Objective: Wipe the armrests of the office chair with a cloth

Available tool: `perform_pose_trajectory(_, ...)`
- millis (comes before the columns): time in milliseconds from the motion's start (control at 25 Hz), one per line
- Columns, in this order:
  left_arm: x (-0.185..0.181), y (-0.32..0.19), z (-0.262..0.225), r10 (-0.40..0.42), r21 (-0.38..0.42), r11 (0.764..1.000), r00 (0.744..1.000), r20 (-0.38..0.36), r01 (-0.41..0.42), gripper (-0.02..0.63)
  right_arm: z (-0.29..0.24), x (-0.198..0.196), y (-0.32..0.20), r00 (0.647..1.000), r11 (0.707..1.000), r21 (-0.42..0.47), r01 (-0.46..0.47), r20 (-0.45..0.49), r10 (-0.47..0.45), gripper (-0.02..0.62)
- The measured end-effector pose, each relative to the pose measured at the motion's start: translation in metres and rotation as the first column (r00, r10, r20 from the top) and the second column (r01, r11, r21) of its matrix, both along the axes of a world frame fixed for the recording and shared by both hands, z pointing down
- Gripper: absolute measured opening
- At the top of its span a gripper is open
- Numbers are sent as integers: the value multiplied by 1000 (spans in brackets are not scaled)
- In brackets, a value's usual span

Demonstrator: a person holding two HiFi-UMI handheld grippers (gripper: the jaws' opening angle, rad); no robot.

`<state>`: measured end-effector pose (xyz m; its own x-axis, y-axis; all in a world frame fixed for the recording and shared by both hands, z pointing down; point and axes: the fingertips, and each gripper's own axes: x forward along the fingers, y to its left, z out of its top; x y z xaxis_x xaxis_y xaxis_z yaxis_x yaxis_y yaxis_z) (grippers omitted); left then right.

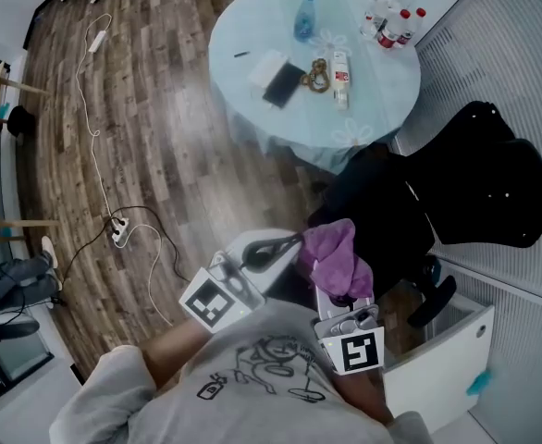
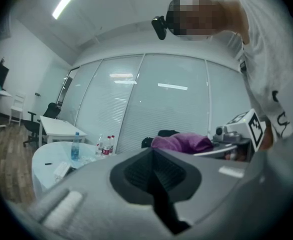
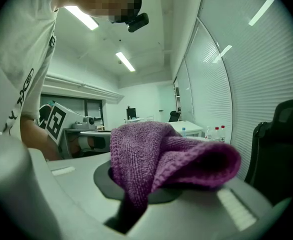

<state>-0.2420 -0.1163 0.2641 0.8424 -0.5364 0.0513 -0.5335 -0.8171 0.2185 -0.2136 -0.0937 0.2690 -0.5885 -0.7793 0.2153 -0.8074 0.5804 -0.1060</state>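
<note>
A purple cloth (image 1: 336,252) is bunched in my right gripper (image 1: 334,283), whose jaws are shut on it; in the right gripper view the cloth (image 3: 161,159) drapes over both jaws and hides the fingertips. My left gripper (image 1: 292,240) hovers just left of the cloth with its dark jaws pressed together and nothing between them (image 2: 155,176). The black office chair (image 1: 387,206) stands just beyond both grippers, with a black jacket (image 1: 493,178) over its back. A black part of the chair (image 1: 435,299) juts out low on the right; I cannot tell whether it is an armrest.
A round glass table (image 1: 252,35) behind the chair carries bottles (image 1: 391,21), a phone and small items. A white cabinet (image 1: 437,359) stands at the lower right. A power strip (image 1: 117,232) and cables lie on the wooden floor to the left.
</note>
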Motion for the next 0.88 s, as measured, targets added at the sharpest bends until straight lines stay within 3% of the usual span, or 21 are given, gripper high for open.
perform_pose_trajectory(400, 14, -19, 27, 38, -8, 999, 999, -4, -38, 0, 28, 15, -24, 998, 1000, 16, 0, -57, 1, 37)
perform_pose_trajectory(600, 24, -40, 53, 56, -27, 998, 998, 1, -56, 1, 64, 27, -48, 989, 1000, -10, 3, -147, -5, 37)
perform_pose_trajectory(880, 43, -70, 104, 89, -20, 996, 996, -9, -89, 2, 129, 53, -83, 981, 997, -70, -31, -192, 17, 37)
